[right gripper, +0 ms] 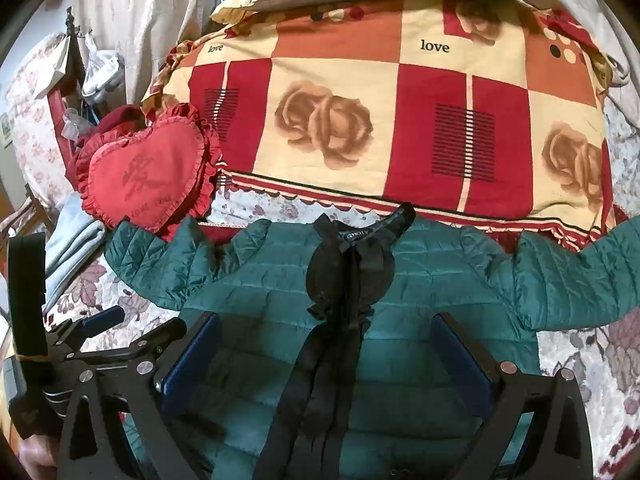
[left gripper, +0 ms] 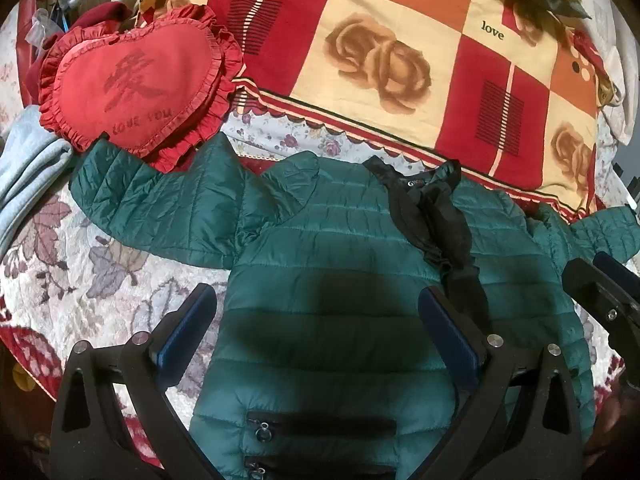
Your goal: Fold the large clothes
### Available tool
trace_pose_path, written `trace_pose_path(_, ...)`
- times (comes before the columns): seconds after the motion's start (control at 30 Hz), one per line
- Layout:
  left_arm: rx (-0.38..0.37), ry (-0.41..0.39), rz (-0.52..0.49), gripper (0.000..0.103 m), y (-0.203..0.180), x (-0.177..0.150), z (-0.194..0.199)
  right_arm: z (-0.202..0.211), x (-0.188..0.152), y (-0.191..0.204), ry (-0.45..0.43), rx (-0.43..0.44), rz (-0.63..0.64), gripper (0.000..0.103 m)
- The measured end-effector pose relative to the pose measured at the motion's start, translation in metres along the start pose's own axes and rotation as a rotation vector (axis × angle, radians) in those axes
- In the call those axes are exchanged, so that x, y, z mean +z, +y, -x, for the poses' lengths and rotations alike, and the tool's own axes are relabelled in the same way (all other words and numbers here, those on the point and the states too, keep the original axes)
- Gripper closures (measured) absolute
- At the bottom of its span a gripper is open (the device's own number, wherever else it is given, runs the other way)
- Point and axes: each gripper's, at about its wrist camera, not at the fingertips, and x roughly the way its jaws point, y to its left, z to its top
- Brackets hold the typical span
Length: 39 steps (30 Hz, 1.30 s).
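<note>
A teal quilted jacket (left gripper: 328, 248) lies front up on the bed, both sleeves spread sideways. Its black collar lining and zipper strip (right gripper: 344, 280) run down the middle. My left gripper (left gripper: 318, 294) hovers open over the jacket's left chest panel, with nothing between its fingers; two zip pockets (left gripper: 320, 426) show below it. My right gripper (right gripper: 327, 320) is open too, straddling the black zipper strip over the jacket's centre and holding nothing. Each gripper shows in the other's view: the right gripper (left gripper: 588, 268) at the right edge, the left gripper (right gripper: 140, 322) at the lower left.
A red frilled heart pillow (left gripper: 136, 88) rests on the end of the jacket's left sleeve. A folded red and cream rose quilt (left gripper: 400, 60) lies just behind the collar. Light blue clothing (left gripper: 28, 176) sits at the far left. The floral bedspread (left gripper: 100, 264) shows beside the jacket.
</note>
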Motion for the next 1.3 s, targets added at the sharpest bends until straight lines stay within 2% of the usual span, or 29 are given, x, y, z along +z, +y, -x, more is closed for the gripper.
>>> trace_pose_path(1.3,0.020,0.028,0.007,0.002,0.005,-0.002,-0.023,-0.019,-0.006,-0.005,0.052,-0.026,-0.024,0.000)
